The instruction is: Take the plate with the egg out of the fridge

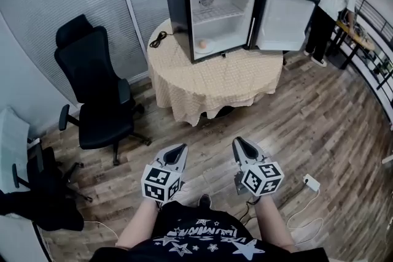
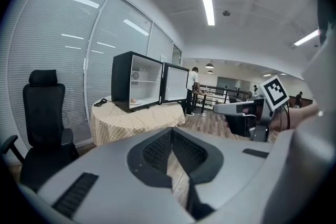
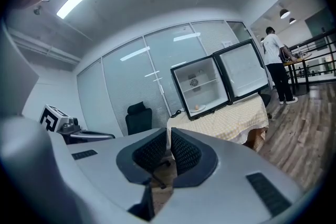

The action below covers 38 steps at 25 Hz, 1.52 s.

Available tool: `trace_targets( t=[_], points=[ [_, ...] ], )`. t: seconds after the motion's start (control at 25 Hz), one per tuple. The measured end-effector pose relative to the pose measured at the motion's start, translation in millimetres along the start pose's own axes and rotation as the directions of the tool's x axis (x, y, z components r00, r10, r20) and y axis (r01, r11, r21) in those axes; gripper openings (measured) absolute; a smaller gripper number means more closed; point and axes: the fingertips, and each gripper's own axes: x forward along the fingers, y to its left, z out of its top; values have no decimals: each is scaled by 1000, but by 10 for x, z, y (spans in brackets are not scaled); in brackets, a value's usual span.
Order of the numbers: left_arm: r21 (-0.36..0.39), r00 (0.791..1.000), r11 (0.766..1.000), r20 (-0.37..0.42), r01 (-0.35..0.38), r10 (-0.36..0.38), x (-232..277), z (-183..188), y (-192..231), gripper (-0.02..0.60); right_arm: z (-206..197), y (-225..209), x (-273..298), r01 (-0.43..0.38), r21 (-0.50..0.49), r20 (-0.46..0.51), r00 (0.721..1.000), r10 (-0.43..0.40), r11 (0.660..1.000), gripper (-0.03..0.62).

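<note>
In the head view, the fridge (image 1: 212,9) stands on the round tabletop (image 1: 215,83) with its door (image 1: 285,21) swung wide to the right. The plate (image 1: 206,45) with the egg (image 1: 201,43) lies on the fridge's floor, toward the left and below the wire shelf (image 1: 215,12). The left gripper (image 1: 178,149) and the right gripper (image 1: 239,143) hang low over the wooden floor, well apart from the tabletop, so the step in hand looks like the approach. An office chair (image 1: 92,89) stands off to the left; a straight line to the open front should clear it.

In the left gripper view, the fingers (image 2: 157,152) meet tip to tip with nothing between them, and the plate shows small in the fridge's lower space. They need to spread before they reach the opening, not inside it, where room under the shelf looks tight.

In the right gripper view, the fingers (image 3: 149,152) are drawn together to a thin slit and hold nothing. The plate is best taken at its near rim, low and level, and drawn straight out. Any tilt could send the egg rolling, and the open door on the right wants a wide berth.
</note>
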Motion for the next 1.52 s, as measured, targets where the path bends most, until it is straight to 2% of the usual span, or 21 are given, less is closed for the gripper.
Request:
trace_targets(
  t=[0.16,0.36,0.48,0.8,0.96,1.28,1.52],
  points=[
    [-5,1000,1000,-20,-18,17,144,36,89,8,20,-87,150,-21,30,-9,1000,21,999,41],
    [-16,1000,1000,3,-21,21,375,196,261,8,29,-192,305,-17,39,-16,1000,17,999,41],
    [-13,1000,1000,-9,9,-9,613,204,316,8,46,-322,352,10,47,-12,1000,-9,999,41],
    [11,991,992,-18,130,-129,1429,398,522,8,259,-876,666,146,66,-1,989,-146,987,43],
    [28,987,987,-17,158,-158,1773,576,797,8,466,-998,1090,151,59,5,989,-151,987,43],
    [17,988,988,-13,152,-152,2213,866,1583,8,790,-1042,2098,124,83,13,992,-125,989,42],
    [24,984,983,-8,180,-180,2494,1002,1991,8,916,-1161,2553,162,119,32,985,-167,979,43]
  ],
)
